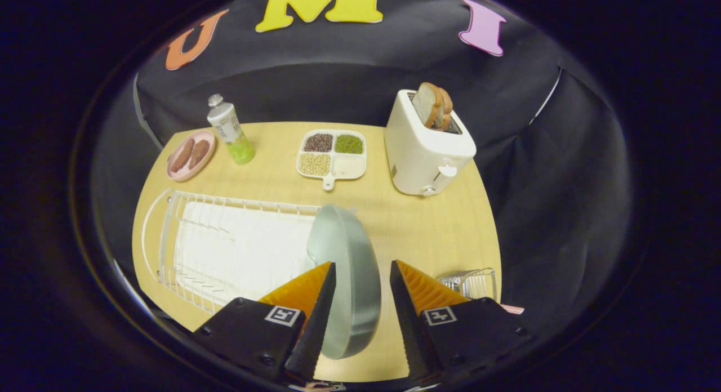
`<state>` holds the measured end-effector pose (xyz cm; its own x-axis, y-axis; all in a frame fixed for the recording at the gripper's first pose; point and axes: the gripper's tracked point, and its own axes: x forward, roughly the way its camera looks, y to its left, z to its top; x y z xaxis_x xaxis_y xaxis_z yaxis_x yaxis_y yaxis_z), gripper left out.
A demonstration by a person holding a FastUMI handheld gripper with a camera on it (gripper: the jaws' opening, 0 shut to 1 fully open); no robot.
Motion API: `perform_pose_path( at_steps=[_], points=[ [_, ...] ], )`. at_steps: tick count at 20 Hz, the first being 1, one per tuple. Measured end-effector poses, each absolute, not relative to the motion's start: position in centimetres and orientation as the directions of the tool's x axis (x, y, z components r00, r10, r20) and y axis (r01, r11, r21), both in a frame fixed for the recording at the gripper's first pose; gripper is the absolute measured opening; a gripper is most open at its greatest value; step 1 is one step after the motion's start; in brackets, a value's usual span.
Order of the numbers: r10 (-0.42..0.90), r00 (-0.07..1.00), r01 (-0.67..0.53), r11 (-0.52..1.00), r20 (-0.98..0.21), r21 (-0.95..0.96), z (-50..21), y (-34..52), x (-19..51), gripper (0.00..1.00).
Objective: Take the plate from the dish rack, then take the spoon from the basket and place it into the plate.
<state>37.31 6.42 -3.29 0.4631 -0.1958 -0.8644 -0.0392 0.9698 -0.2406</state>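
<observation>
The gripper stood with its fingers apart around the grey-green plate, which was on edge between them beside the dish rack (grip uncertain). The spoon remained to be fetched; the wire basket sat just right.

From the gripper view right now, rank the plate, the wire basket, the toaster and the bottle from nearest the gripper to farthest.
The gripper is open, its fingers either side of the plate's edge.
1. Plate: between the fingers, standing on edge at the dish rack's end.
2. Wire basket: just beside the right finger.
3. Toaster: well beyond the fingers, to the right.
4. Bottle: far back, to the left.
</observation>
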Motion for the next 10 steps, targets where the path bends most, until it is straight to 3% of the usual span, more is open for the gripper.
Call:
perform_pose_path(
  at_steps=[4,10],
  points=[
    [-0.269,0.416,-0.038,0.949,-0.869,-0.312,-3.5,7.0,36.8,0.33],
    [-0.351,0.418,-0.054,0.911,-0.838,-0.409,-2.7,7.8,35.9,0.28]
  ],
)
